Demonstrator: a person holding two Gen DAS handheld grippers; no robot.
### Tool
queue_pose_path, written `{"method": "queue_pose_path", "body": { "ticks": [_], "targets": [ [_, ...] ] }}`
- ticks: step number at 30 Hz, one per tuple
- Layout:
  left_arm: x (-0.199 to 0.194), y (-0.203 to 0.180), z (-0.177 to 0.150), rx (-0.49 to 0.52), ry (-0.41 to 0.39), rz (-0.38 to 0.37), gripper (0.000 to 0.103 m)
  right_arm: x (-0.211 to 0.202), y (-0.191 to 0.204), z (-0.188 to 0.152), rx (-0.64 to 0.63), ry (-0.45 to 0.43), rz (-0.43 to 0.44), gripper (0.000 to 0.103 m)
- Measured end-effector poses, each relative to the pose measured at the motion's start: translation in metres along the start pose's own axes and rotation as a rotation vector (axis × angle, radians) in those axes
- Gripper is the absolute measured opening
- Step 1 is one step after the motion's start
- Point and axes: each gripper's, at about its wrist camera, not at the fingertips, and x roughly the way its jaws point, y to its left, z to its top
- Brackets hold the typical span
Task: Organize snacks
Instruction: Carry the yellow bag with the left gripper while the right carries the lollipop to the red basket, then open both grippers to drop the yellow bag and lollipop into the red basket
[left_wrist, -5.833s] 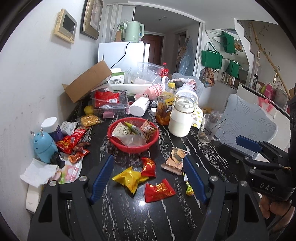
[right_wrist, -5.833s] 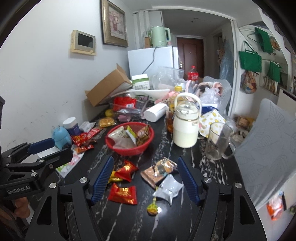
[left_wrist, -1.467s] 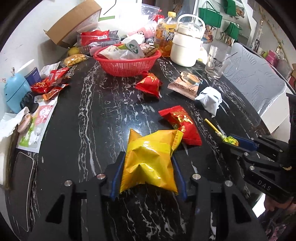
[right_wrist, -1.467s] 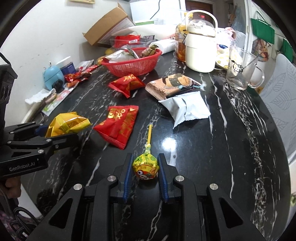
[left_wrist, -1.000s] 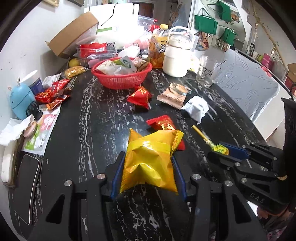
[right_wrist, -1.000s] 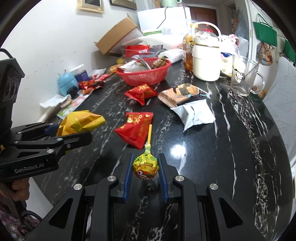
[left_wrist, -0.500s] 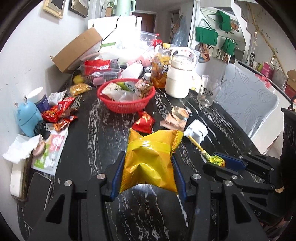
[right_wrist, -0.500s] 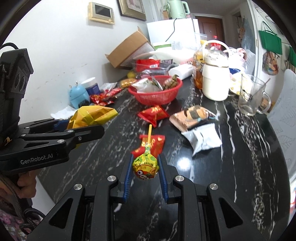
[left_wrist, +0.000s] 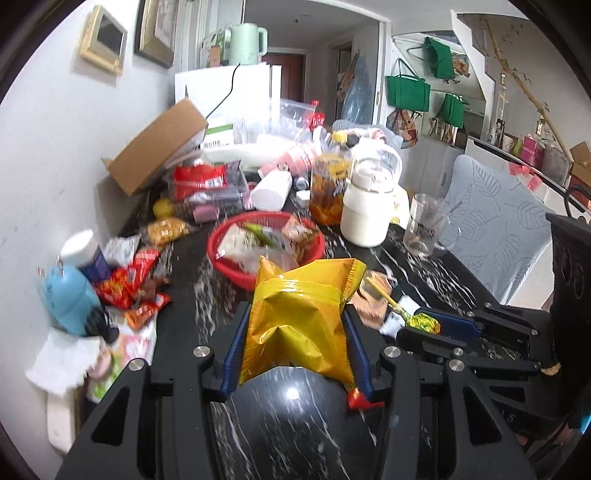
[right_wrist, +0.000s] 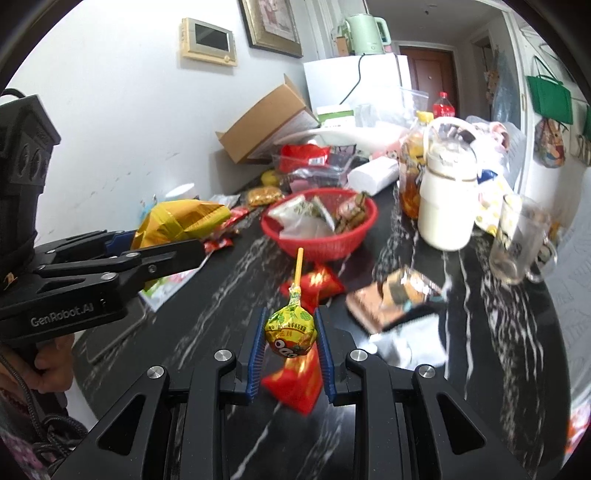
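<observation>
A crinkled yellow snack bag with a glossy yellow band across its upper part stands upright, clamped by its sides and lifted clear of the black marble table. A lollipop in a yellow-green printed wrapper is pinched at its head, its yellow stick pointing up and away. The red plastic basket sits further back on the table, already holding several packets, pale and brown ones among them. On the tabletop between lie two red packets, a brown biscuit pack and a white pouch, all flat and blurred.
</observation>
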Motion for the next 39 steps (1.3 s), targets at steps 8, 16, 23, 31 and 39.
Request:
{"method": "queue_pose_path", "body": {
  "ticks": [8, 16, 23, 31, 39],
  "targets": [
    [0.017, 0.015, 0.037, -0.01, -0.052, -0.013, 0.048, 0.018, -0.014, 0.045, -0.014, -0.033, -0.006, 0.026],
    [0.042, 0.026, 0.076, -0.032, -0.093, -0.015, 0.048, 0.037, -0.029, 0.088, -0.035, -0.067, -0.014, 0.026],
    [0.06, 0.035, 0.107, -0.055, -0.144, -0.002, 0.048, 0.057, -0.044, 0.123, -0.034, -0.092, -0.009, 0.026],
    [0.084, 0.038, 0.132, -0.04, -0.17, 0.028, 0.048, 0.076, -0.05, 0.156, -0.053, -0.122, -0.017, 0.026],
    [0.11, 0.049, 0.148, -0.056, -0.176, 0.046, 0.048, 0.105, -0.058, 0.18, -0.061, -0.118, -0.023, 0.026]
  ]
}}
